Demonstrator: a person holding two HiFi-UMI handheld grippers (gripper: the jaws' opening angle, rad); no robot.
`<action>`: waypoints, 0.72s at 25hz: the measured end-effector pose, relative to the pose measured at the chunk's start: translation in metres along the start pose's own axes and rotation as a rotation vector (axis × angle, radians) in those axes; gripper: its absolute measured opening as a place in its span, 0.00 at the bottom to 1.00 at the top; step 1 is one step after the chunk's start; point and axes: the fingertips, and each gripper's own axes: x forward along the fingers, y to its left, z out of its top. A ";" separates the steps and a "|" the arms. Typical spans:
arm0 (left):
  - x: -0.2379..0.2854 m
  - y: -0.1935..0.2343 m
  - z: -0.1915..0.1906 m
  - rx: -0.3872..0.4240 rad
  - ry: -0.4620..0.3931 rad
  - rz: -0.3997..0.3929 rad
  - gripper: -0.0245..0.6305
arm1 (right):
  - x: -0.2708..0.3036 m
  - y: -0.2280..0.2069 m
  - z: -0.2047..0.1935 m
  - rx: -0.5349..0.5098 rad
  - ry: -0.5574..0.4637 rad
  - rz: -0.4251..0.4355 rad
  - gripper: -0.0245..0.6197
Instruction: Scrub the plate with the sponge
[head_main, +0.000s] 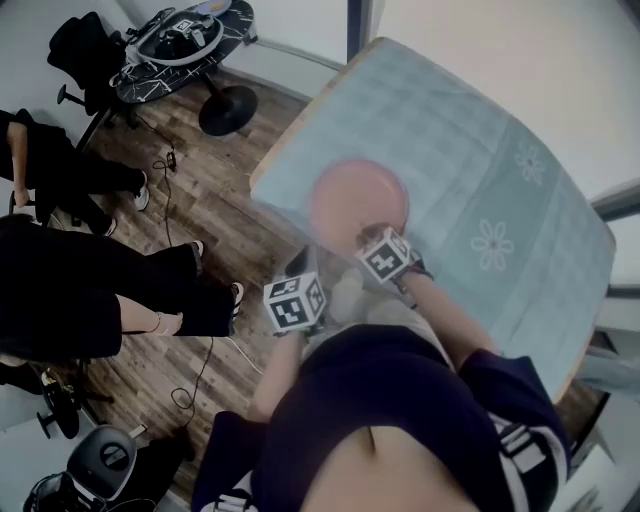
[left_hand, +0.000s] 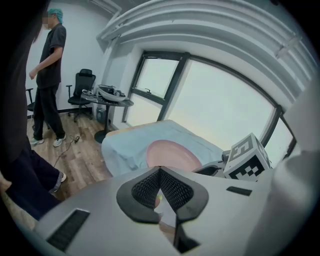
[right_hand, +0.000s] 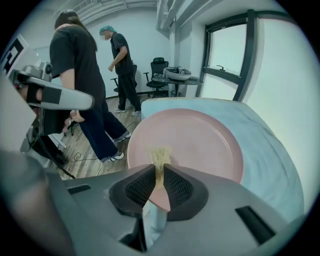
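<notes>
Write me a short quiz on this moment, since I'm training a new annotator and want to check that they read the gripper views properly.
1. True or false: the right gripper has its tongs shut on the sponge.
2. Multiple choice: the plate is A) green, B) pink, C) white.
3. Short answer: what does the plate lie on?

Key: 1 true. 2 B. 3 the tablecloth.
</notes>
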 end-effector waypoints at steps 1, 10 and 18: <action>-0.002 0.001 -0.002 0.000 -0.002 0.002 0.04 | -0.002 -0.001 -0.002 0.024 -0.015 -0.014 0.12; -0.024 0.001 -0.016 -0.013 -0.018 0.008 0.04 | -0.052 0.016 0.016 0.237 -0.265 0.005 0.12; -0.039 -0.019 -0.036 0.009 -0.011 -0.023 0.04 | -0.091 0.039 0.011 0.308 -0.391 0.036 0.12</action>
